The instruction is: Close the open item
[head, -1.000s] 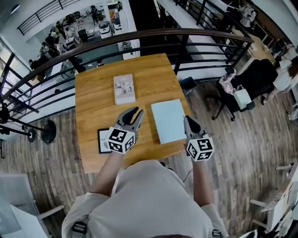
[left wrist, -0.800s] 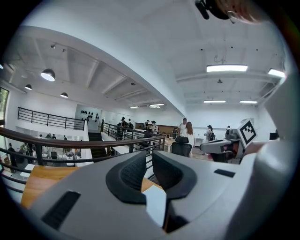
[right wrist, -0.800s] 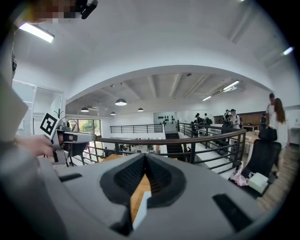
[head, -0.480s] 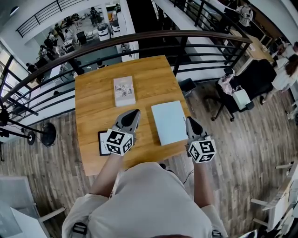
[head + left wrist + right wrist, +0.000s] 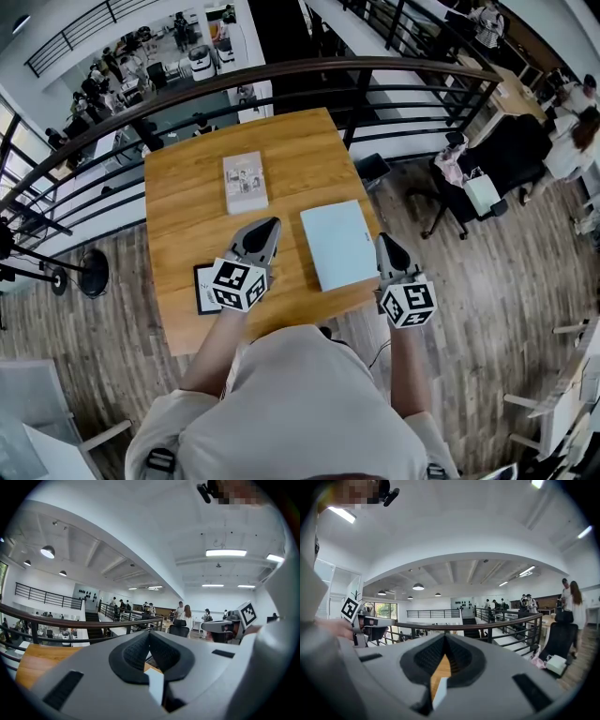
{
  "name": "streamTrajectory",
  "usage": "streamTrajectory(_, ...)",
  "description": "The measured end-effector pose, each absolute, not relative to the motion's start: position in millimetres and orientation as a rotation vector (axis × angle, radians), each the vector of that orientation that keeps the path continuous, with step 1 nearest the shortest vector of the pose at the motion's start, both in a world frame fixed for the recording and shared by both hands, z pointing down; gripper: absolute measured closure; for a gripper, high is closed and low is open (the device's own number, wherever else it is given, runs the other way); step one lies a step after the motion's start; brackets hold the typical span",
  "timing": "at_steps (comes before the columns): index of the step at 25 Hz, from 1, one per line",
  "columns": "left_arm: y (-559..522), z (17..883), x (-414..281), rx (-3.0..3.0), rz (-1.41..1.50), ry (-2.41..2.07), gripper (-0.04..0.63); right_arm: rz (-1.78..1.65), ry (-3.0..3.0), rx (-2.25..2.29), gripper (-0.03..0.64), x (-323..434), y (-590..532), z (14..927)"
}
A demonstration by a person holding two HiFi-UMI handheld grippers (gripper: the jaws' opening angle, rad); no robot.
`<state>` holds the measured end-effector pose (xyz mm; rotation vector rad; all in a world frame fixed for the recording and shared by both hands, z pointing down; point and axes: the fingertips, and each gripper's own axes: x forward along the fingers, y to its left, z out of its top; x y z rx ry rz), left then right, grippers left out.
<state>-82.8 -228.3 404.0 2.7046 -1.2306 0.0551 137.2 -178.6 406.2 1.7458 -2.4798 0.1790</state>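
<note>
- A square wooden worktop (image 5: 183, 202) is seen from above, set against a dark curved railing (image 5: 281, 73) at the edge of a raised gallery.
- Beyond the railing a lower level (image 5: 141, 70) lies open, where machines and several standing figures can be made out.
- The floor (image 5: 478, 291) round the worktop is laid in grey-brown wooden planks; a black office chair (image 5: 511, 155) stands on it to the right, and a round-footed stand (image 5: 94, 272) to the left.
- The pale blue flat item (image 5: 339, 244) is placed on the near right part of the worktop. It lies flat with its cover down and no gap showing.
- A closed book (image 5: 245, 182) with a printed cover is set near the middle of the worktop, well apart from the blue item.
- A black-framed card (image 5: 204, 289) lies at the near left edge, partly covered by the marker cube of the left gripper.
- The left claw (image 5: 269, 225) is held over the worktop between the book and the blue item. Its jaws are pressed together, and nothing is pinched between them.
- The right claw (image 5: 384, 240) is held just beside the blue item's right edge, over the worktop's border. Its jaws are likewise pressed together on nothing.
- In the gripper views a white ceiling (image 5: 154, 531) is shown, fitted with strip lights and round hanging lamps (image 5: 47, 551).
- People (image 5: 183, 612) are seen standing far back in the hall.
</note>
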Motion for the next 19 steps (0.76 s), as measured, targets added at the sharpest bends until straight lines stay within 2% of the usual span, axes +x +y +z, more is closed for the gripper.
streamTrajectory(19, -222.0, 407.9, -77.0, 2.7, 0.07, -1.194, 0.601, 0.176, -2.451, 1.762, 0.614, 142.8, -169.6, 408.5)
